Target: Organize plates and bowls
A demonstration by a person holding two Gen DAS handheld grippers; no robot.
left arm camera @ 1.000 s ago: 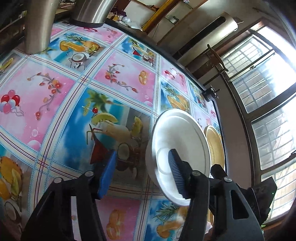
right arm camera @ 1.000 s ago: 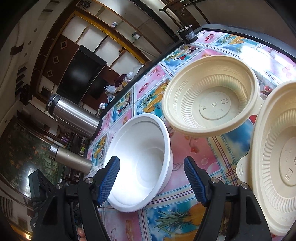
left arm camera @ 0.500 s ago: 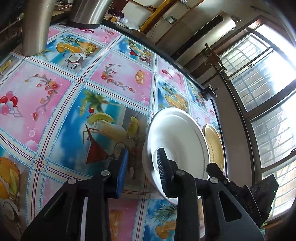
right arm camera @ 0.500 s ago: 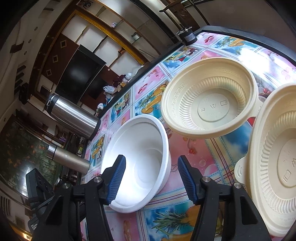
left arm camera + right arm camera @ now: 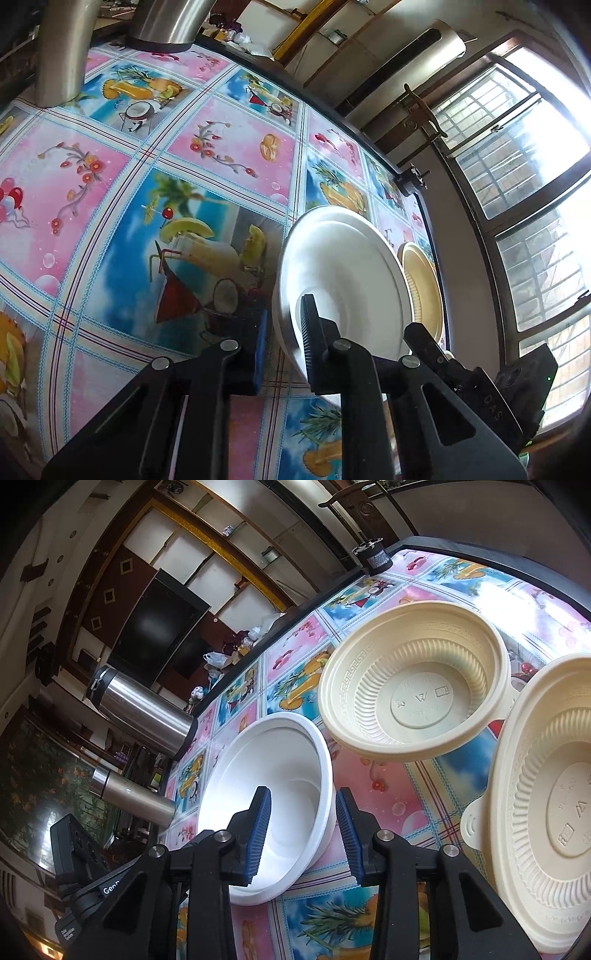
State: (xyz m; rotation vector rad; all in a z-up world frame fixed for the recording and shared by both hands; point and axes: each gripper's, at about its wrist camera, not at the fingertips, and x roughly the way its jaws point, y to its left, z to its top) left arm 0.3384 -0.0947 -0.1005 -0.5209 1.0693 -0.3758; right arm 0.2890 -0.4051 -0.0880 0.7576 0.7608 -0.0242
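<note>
Left gripper: nearly closed, straddling the near rim of the white bowl, one pad outside the wall, the other inside; contact likely, full clamp not discernible. Right gripper: about half open, bracketing the same white bowl's opposite rim, one pad inside, one outside, gaps visible on both sides. Bowl resting on the patterned tablecloth, beside two cream bowls: far cream bowl, near cream bowl.
</note>
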